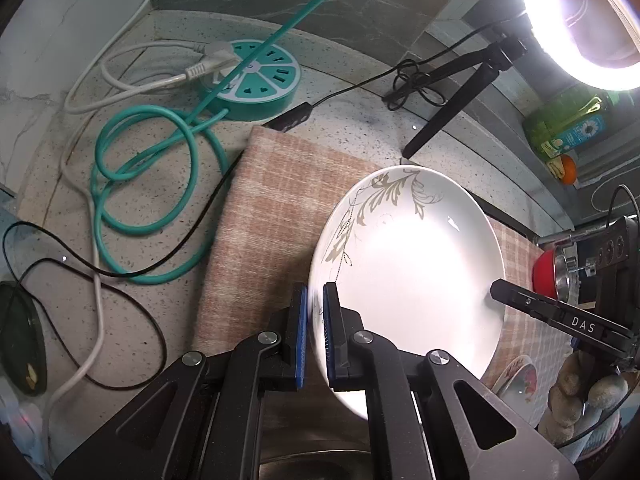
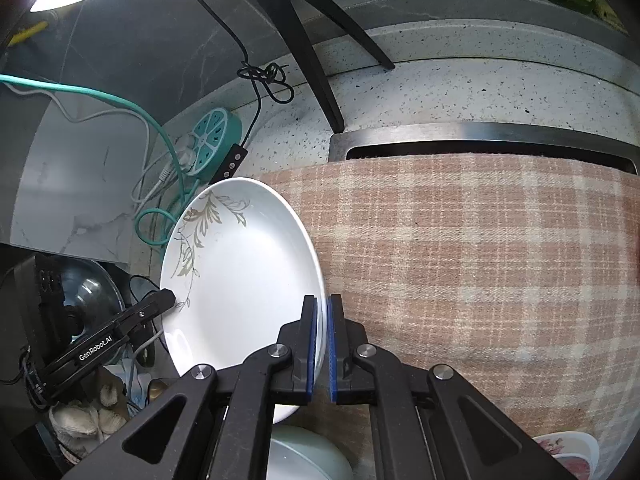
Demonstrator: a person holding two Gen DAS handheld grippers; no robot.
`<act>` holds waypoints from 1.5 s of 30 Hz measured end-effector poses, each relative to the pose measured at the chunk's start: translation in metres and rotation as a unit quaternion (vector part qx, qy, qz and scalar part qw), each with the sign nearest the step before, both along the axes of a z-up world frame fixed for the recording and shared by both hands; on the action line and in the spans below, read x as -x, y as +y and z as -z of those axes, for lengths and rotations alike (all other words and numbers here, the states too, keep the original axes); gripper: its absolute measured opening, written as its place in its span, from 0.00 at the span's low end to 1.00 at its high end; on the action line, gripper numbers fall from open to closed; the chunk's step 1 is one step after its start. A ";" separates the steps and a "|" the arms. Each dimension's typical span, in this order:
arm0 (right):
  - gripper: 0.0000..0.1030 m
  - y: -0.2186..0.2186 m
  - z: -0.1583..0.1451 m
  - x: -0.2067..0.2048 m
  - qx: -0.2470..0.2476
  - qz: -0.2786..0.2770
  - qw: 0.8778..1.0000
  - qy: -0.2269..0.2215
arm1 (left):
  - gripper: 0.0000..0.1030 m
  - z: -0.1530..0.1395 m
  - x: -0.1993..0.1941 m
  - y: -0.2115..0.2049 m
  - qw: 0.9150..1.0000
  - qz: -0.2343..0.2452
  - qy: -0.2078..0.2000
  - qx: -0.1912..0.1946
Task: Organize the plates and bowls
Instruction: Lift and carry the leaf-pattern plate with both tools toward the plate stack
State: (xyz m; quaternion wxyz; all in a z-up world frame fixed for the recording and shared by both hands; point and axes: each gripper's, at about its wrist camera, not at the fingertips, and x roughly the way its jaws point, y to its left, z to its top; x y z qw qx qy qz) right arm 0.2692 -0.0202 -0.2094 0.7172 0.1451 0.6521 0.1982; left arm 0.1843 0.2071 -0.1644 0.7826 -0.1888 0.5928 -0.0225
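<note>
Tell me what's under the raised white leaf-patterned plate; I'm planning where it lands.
Under the white leaf-patterned plate lies pink plaid cloth, plus a pale bowl below its near edge. Anything directly behind the plate is hidden.

Glossy white ceramic plate (image 1: 416,280), woven checked cloth (image 2: 480,260), speckled stone countertop (image 1: 168,184), matt black plastic tool (image 2: 320,344)

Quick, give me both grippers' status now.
Left gripper: shut on the white leaf-patterned plate, at its rim.
Right gripper: shut on the same plate's opposite rim.
</note>
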 end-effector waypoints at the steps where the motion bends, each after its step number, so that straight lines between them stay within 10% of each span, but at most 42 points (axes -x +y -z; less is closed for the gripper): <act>1: 0.05 -0.002 -0.001 0.001 0.000 0.001 1.000 -0.001 | 0.06 -0.001 0.000 -0.002 1.000 0.001 -0.001 0.001; 45: 0.05 -0.140 -0.043 0.078 -0.006 0.066 0.997 -0.025 | 0.06 -0.041 0.044 -0.132 0.997 0.069 -0.031 0.008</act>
